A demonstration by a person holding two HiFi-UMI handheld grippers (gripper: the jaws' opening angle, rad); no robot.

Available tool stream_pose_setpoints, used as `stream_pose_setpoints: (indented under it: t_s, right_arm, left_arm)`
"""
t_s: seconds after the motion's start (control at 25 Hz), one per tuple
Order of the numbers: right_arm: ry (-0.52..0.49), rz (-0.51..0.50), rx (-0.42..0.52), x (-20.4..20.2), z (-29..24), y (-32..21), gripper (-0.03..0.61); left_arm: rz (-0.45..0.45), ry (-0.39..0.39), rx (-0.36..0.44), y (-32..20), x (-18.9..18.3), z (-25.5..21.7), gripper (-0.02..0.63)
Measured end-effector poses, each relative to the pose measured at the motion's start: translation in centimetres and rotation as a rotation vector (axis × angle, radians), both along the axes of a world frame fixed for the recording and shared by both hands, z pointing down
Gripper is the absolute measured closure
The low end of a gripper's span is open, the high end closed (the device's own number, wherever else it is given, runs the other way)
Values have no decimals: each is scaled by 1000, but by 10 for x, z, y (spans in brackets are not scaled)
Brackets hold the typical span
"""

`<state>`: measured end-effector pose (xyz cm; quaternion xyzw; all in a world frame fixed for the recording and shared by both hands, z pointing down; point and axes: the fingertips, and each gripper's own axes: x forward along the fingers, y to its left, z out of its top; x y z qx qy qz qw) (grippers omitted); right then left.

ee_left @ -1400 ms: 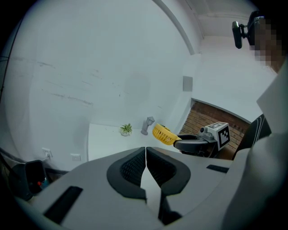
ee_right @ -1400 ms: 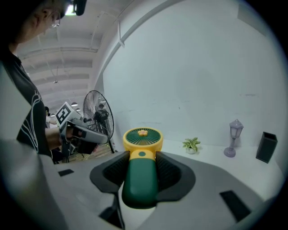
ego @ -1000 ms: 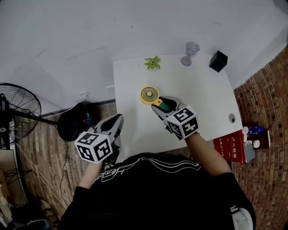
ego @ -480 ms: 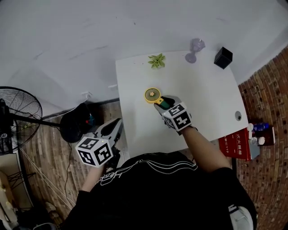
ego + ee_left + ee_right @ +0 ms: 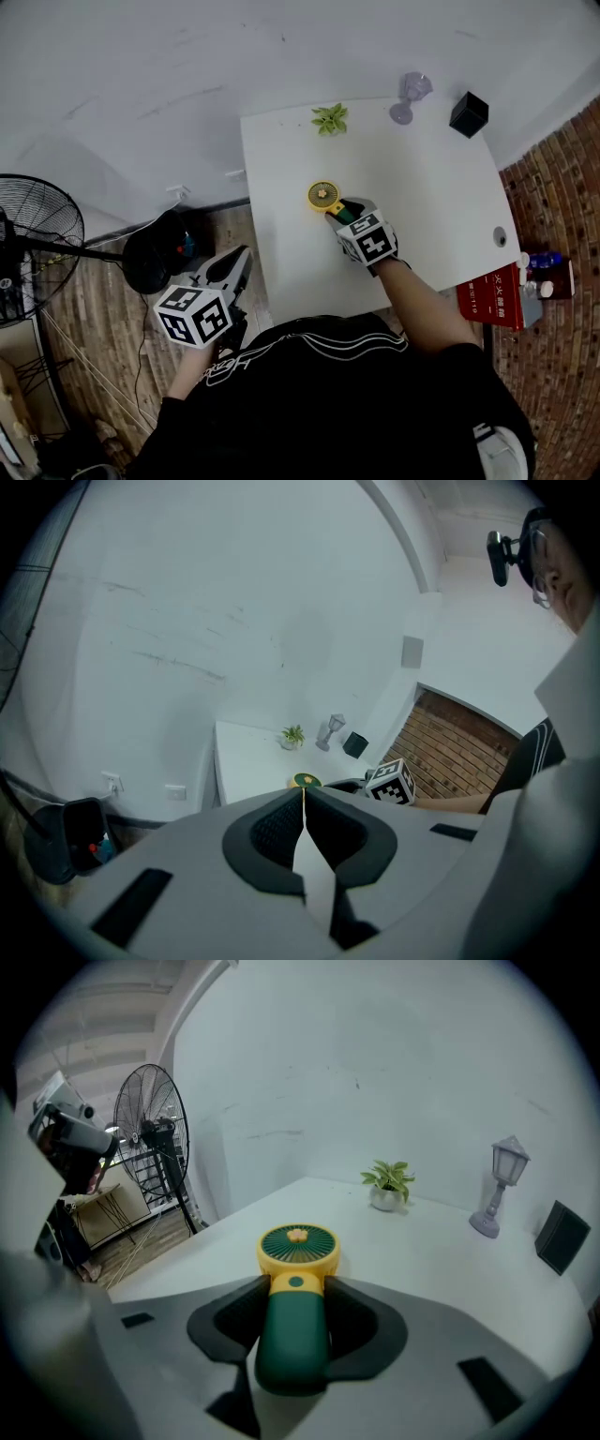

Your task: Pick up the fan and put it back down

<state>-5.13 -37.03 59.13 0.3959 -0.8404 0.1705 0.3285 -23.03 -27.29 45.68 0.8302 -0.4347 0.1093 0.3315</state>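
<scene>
**Head view.** A white, smooth, square-topped table (image 5: 422, 187) stands on brick-patterned flooring against a pale wall. The fan (image 5: 322, 195) is over the left-centre part of the tabletop: a small handheld unit with a round yellow-rimmed head and a dark green handle. The right gripper (image 5: 339, 208) grasps that handle; its marker cube faces up. It cannot be told whether the fan rests on the surface. The left gripper (image 5: 240, 258) is off the table's left edge, above the floor. Along the far edge stand a small potted plant (image 5: 329, 119), a translucent lantern-shaped ornament (image 5: 411, 97) and a matte black box (image 5: 468, 113). A wire-grilled pedestal fan (image 5: 33, 234) stands at far left.

**Left gripper view.** The two dark, ribbed pads meet along a thin seam; the jaws are clenched on nothing. The table and its items show well beyond them.

**Right gripper view.** The jaws are clamped on both sides of the smooth, rounded green handle. The head projects past the fingertips: a yellow ring, a green radial-slat grille and a small orange flower at its centre.
</scene>
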Motion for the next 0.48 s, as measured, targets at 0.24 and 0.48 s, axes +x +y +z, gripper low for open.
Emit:
stream_pose_setpoints:
  t_s: [0.24, 0.48]
  right_arm:
    - [27, 17, -33, 3, 17, 5, 396]
    - [36, 14, -38, 4, 19, 3, 390]
  left_arm:
    - [1, 0, -14, -1, -4, 8, 580]
    - [11, -2, -14, -3, -1, 10, 580]
